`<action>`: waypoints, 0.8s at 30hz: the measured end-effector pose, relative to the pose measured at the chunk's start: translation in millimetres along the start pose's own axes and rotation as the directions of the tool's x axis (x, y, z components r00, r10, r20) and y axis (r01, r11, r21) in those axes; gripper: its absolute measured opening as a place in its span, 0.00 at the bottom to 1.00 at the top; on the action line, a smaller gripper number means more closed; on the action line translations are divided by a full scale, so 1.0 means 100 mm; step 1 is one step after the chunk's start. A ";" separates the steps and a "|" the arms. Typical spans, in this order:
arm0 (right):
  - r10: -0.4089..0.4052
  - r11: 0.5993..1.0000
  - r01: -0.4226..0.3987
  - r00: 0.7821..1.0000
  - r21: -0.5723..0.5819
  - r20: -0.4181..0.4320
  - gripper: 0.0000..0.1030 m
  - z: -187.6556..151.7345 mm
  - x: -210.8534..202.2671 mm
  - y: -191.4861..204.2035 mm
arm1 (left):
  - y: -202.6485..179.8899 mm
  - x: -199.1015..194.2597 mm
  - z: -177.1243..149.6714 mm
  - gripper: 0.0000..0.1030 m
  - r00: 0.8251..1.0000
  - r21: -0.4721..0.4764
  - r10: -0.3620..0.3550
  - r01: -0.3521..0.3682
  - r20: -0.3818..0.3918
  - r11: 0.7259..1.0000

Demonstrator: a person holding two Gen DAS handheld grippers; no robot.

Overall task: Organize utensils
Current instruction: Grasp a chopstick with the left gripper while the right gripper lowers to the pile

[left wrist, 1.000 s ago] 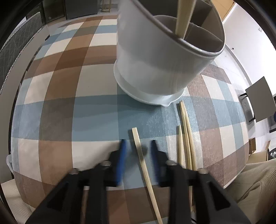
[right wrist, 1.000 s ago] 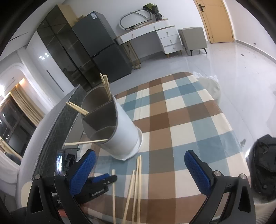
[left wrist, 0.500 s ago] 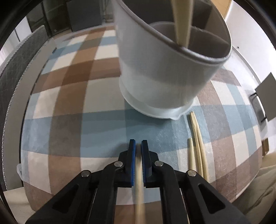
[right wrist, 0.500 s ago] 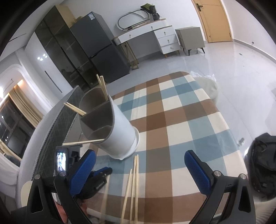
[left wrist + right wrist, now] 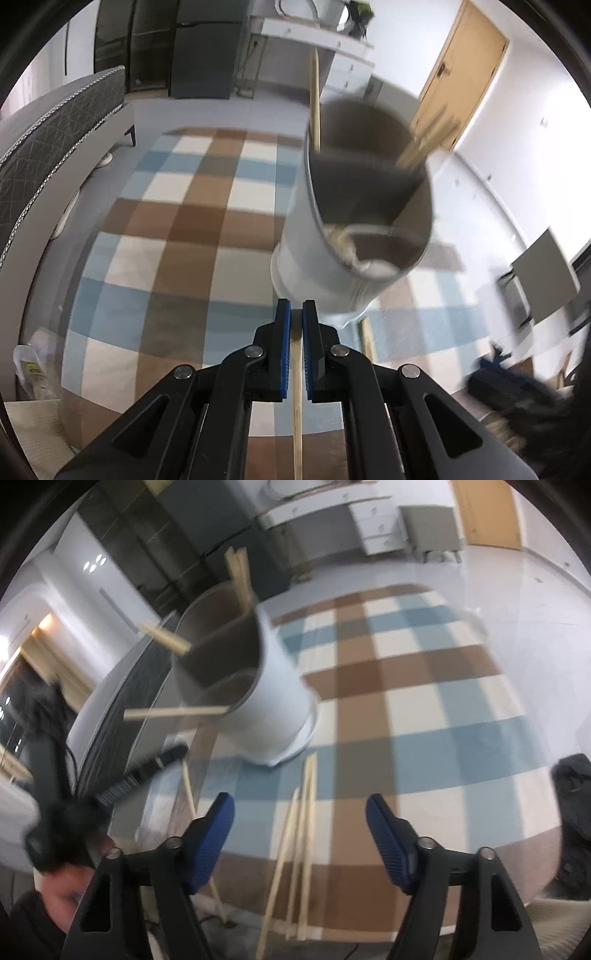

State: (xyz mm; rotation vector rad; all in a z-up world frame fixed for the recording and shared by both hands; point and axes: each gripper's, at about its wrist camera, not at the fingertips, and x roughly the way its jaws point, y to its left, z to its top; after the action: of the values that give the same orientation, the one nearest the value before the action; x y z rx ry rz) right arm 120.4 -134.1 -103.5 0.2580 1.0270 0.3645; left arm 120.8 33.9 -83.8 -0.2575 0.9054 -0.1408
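Observation:
A white divided utensil holder [image 5: 332,243] stands on the checked tablecloth [image 5: 184,221] with chopsticks sticking out of its compartments. My left gripper [image 5: 296,314] is shut on one wooden chopstick [image 5: 296,406] and holds it lifted just in front of the holder. In the right wrist view the holder [image 5: 266,701] is at centre left, and the left gripper [image 5: 159,764] carries its chopstick [image 5: 190,794] beside it. My right gripper [image 5: 301,808] is open and empty above three loose chopsticks [image 5: 303,830] on the cloth.
The table's front edge [image 5: 369,930] is close below my right gripper. A grey padded bench [image 5: 48,147] runs along the table's left side. A chair [image 5: 543,277] stands at the right. A person's head [image 5: 62,867] shows at lower left in the right wrist view.
My left gripper closed on a chopstick and lifted it off the cloth toward the holder. My right gripper dropped lower and closer to the loose chopsticks, still open.

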 end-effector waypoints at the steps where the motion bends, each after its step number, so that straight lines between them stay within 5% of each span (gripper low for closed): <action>1: 0.002 1.000 -0.002 1.000 -0.016 -0.027 0.59 0.00 0.07 0.05 | -0.02 -0.02 0.05 0.02 1.000 -0.005 -0.006 0.006 0.013 1.000; 12: -0.022 0.998 0.008 0.979 -0.070 -0.201 0.30 -0.03 0.76 0.22 | 0.18 -0.18 0.21 0.02 0.997 -0.078 -0.063 0.067 0.054 0.995; 24: -0.098 0.991 0.073 0.968 -0.115 -0.229 0.24 -0.01 1.01 0.24 | 0.18 -0.22 0.25 0.02 0.997 -0.073 -0.062 0.066 0.056 0.995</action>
State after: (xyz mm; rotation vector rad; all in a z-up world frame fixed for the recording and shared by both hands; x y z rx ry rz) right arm 162.1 -70.3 -174.3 0.0750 1.2428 0.3758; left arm 127.5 60.0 -56.7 -0.3582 0.8502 -0.1587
